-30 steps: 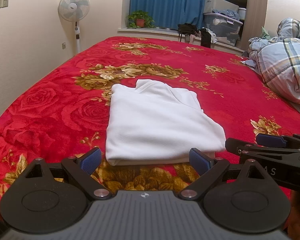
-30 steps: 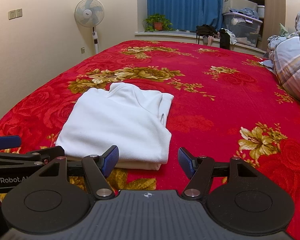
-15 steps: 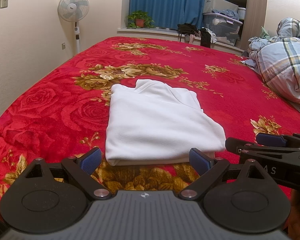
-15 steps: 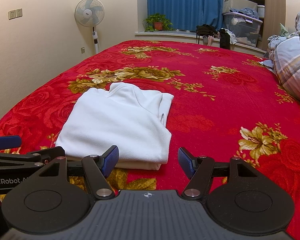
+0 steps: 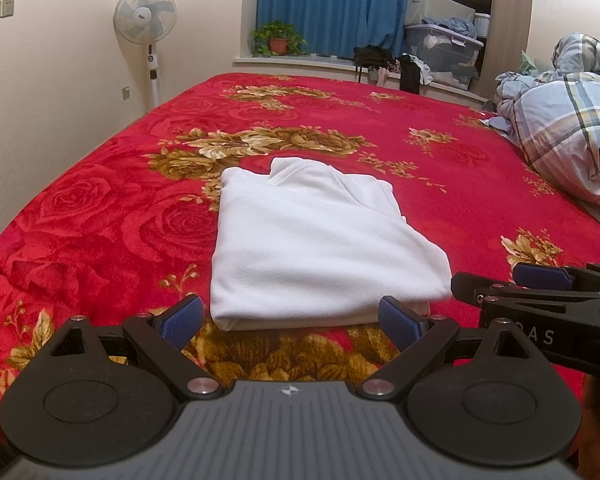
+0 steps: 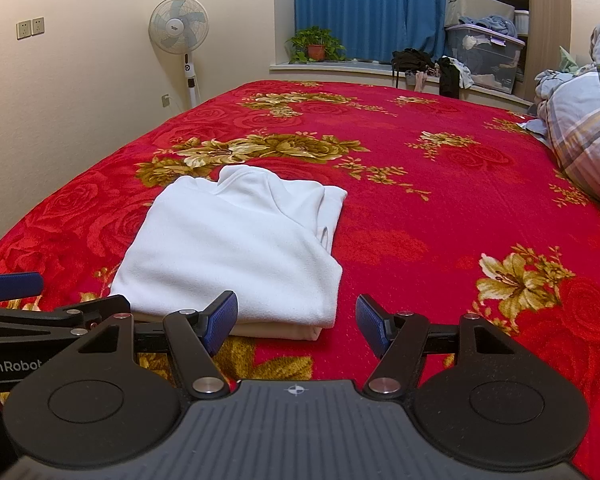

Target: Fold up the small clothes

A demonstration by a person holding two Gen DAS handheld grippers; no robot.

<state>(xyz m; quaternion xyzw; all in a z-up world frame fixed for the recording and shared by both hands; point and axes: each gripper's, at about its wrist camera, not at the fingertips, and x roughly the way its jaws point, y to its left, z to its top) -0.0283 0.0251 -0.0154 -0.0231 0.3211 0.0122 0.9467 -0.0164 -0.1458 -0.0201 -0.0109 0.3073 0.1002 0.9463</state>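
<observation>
Hovering both at bed (image 5: pixel 100 216) near edge | left gripper (image 5: pixel 290 322), right gripper (image 6: pixel 296 322) gaping, empty | white garment (image 5: pixel 312 252) looks folded | judgement: square corners, press flat.

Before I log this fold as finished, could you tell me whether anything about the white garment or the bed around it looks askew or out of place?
Only a small flaw: the white garment lies folded flat on the red floral blanket, but a cream under-layer peeks out along its near edge. Both grippers, left and right, are open and empty.
</observation>
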